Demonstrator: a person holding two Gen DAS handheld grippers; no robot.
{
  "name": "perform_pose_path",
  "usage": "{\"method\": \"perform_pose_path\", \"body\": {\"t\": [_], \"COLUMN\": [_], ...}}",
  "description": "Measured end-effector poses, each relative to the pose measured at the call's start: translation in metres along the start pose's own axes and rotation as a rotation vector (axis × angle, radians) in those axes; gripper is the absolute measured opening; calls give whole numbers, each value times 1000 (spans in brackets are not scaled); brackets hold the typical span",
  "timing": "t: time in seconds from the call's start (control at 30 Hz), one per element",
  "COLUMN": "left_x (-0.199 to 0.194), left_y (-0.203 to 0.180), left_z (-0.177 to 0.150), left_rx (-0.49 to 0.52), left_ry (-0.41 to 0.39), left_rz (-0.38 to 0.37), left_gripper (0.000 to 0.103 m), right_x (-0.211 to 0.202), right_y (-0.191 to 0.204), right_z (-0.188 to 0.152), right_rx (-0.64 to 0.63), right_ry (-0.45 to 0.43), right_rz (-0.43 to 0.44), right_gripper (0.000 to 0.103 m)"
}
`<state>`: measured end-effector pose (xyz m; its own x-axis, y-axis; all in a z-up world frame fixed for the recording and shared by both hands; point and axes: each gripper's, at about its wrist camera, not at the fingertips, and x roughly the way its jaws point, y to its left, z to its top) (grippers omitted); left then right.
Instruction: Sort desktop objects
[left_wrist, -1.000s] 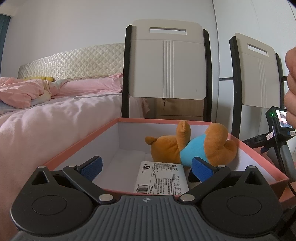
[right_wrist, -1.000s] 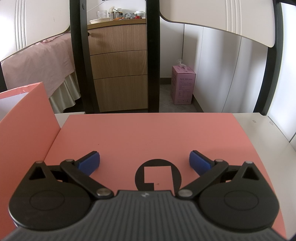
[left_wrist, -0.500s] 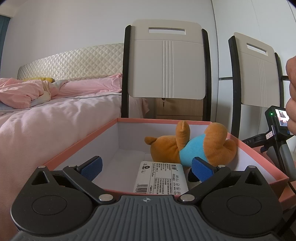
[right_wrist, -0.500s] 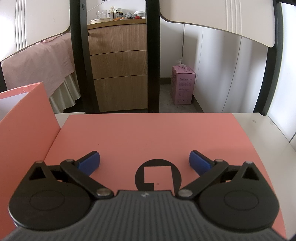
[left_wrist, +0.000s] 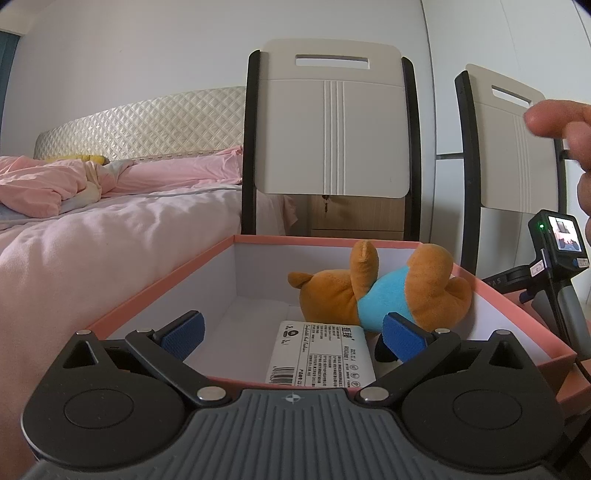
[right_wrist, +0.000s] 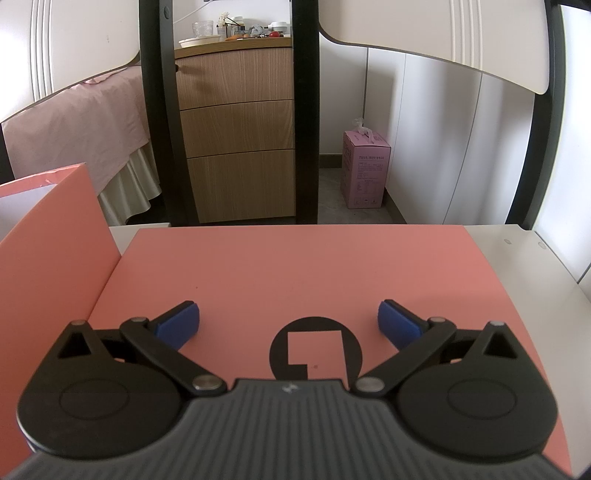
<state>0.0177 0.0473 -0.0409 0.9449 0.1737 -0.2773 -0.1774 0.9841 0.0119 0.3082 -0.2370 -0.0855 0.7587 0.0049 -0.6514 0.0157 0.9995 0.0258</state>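
White desk (right_wrist: 524, 258), visible mostly at right and far edge. Flat pink lid (right_wrist: 295, 273) lies on it, black circle mark with pink cutout near front. Open pink box (left_wrist: 517, 325) sits just left of lid. Floor (right_wrist: 354, 214) beyond desk: pink carton (right_wrist: 365, 168), wooden drawer unit (right_wrist: 236, 147).

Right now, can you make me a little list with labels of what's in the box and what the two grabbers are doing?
Box: open salmon-pink cardboard box, white inside
Toy: orange plush toy in a blue shirt, lying in the box
Packet: white labelled packet, flat in the box, in front of the toy
Lid: flat salmon-pink lid beside the box
Left gripper: open, at the box's near rim
Right gripper: open, over the lid
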Motion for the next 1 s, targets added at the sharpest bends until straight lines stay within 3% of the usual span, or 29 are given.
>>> {"method": "perform_pose_path", "body": {"t": [1.0], "left_x": [-1], "left_y": [3], "left_z": [2], "left_rx": [-17], "left_ry": [-1], "left_rz": [-14], "left_gripper": [103], "right_x": [0], "right_y": [0], "right_z": [0], "right_rx": [0], "right_ry": [2], "right_rz": [-1], "right_gripper": [103]}}
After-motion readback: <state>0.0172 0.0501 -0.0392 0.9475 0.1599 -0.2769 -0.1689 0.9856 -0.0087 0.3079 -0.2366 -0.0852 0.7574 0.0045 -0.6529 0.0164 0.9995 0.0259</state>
